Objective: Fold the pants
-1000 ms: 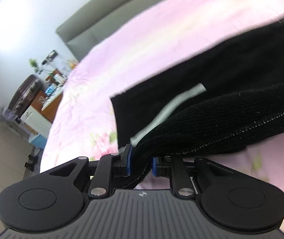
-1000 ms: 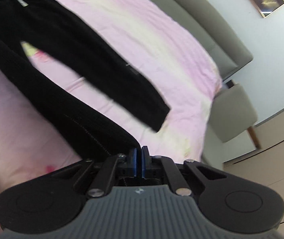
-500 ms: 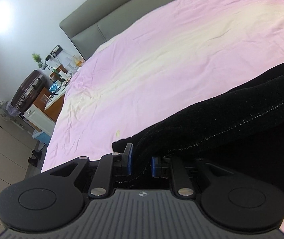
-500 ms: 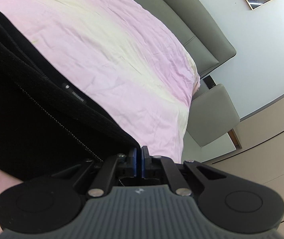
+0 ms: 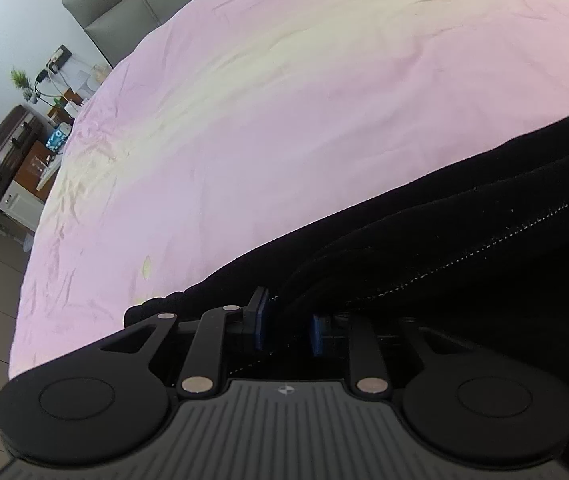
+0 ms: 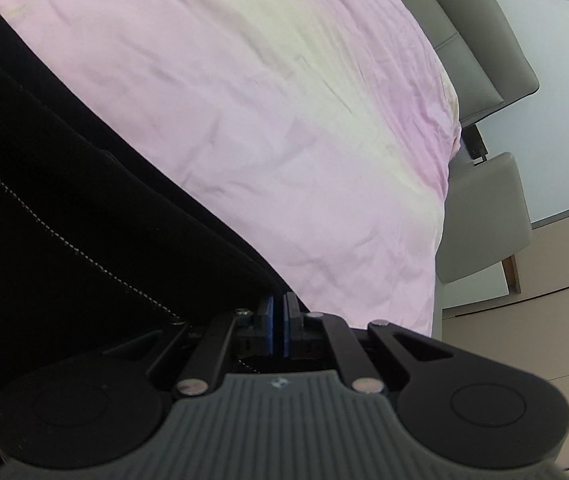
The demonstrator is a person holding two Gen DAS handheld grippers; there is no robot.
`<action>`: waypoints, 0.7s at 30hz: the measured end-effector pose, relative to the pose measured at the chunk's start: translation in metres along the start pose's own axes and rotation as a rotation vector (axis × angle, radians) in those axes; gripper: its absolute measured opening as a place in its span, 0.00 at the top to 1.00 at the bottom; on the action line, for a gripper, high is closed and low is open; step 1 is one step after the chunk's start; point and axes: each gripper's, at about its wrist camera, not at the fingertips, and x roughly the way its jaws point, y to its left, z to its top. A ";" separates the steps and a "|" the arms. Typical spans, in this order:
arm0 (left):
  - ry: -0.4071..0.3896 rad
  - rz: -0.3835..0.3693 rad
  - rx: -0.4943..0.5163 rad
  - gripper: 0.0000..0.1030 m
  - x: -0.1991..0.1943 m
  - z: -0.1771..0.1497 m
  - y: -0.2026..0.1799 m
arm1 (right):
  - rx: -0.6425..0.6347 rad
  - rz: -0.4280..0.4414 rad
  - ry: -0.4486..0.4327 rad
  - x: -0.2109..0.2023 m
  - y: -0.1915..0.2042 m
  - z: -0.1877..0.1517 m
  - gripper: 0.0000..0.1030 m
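The black pants (image 5: 464, 240) lie along the near edge of the pink bed (image 5: 284, 100), their fabric between the opening left tongs (image 5: 287, 326), while the right tongs (image 6: 278, 326) stay pinched closed on their edge.

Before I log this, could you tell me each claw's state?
Left claw: opening, pants between its pads.
Right claw: closed on pants edge.
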 end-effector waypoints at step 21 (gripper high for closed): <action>0.147 0.009 -0.085 0.46 -0.042 0.045 0.037 | 0.196 0.253 -0.156 -0.108 0.007 0.022 0.57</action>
